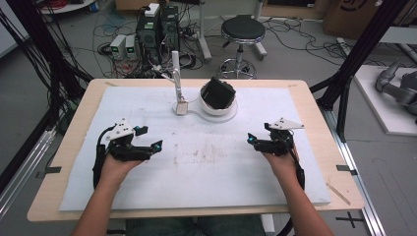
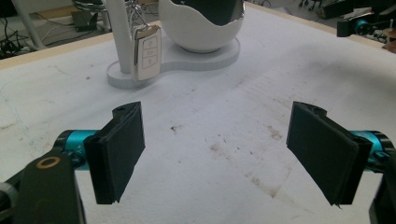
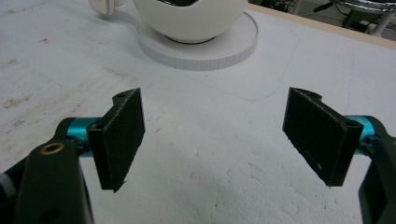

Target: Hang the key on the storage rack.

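I have both grippers parked low over the white mat (image 1: 147, 187), one on each side, leaving the middle free for a clean approach to the stand at the far centre. The left gripper (image 1: 150, 140) has its jaws spread wide with nothing between them, and the right gripper (image 1: 252, 139) is likewise released and empty. The car key (image 2: 147, 52) hangs from the white post (image 2: 120, 37), resting against the stand's base, so I judge it is there to be lifted off. Just right of it, the egg-shaped white bowl (image 2: 201, 30) holds a dark boxy object (image 1: 218, 92). Both forearms reach in from the near edge, wrists level, jaws aimed toward the far middle.
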A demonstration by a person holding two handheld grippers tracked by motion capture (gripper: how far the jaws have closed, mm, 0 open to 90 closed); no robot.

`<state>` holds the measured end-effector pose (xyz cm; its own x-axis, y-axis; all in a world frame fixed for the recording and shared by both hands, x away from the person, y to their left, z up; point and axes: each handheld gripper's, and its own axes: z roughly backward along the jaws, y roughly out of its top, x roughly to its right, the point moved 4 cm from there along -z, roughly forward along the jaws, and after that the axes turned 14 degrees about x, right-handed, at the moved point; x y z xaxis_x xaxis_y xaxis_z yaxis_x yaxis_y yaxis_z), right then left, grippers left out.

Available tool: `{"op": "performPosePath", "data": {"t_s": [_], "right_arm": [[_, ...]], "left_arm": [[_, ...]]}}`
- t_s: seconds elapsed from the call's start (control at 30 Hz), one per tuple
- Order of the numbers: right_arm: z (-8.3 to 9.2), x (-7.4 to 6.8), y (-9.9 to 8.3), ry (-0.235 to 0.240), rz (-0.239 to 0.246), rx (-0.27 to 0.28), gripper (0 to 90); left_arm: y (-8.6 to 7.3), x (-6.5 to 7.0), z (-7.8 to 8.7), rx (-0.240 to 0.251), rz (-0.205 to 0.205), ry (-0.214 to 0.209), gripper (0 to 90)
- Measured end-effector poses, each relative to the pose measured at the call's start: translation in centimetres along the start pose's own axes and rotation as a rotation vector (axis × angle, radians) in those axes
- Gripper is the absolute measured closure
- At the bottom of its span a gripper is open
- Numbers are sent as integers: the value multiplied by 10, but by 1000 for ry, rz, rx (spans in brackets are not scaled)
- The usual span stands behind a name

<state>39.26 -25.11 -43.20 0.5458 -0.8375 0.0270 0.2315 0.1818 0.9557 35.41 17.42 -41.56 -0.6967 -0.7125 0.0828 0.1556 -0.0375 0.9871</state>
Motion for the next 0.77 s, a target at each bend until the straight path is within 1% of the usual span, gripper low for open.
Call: {"op": "performPosePath", "data": {"t_s": [0.03, 0.07, 0.17, 0.3, 0.4, 0.6, 0.77], "right_arm": [[0, 1, 0, -1, 1, 0, 213], [1, 1, -1, -3, -8, -1, 213], [1, 3, -1, -3, 1, -1, 213], [1, 3, -2, -2, -3, -3, 213], [0, 3, -2, -4, 0, -5, 213], [1, 3, -2, -3, -5, -7, 213], [0, 2, -2, -6, 1, -5, 213]], "left_arm": [[0, 0, 0, 0, -1, -6, 192], [0, 0, -1, 1, 1, -7, 192], [0, 0, -1, 0, 2, -5, 193], [0, -1, 0, 1, 8, -4, 193], [0, -1, 0, 8, 6, -9, 193], [1, 1, 0, 3, 2, -12, 193], [1, -1, 1, 6, 8, -4, 193]]}}
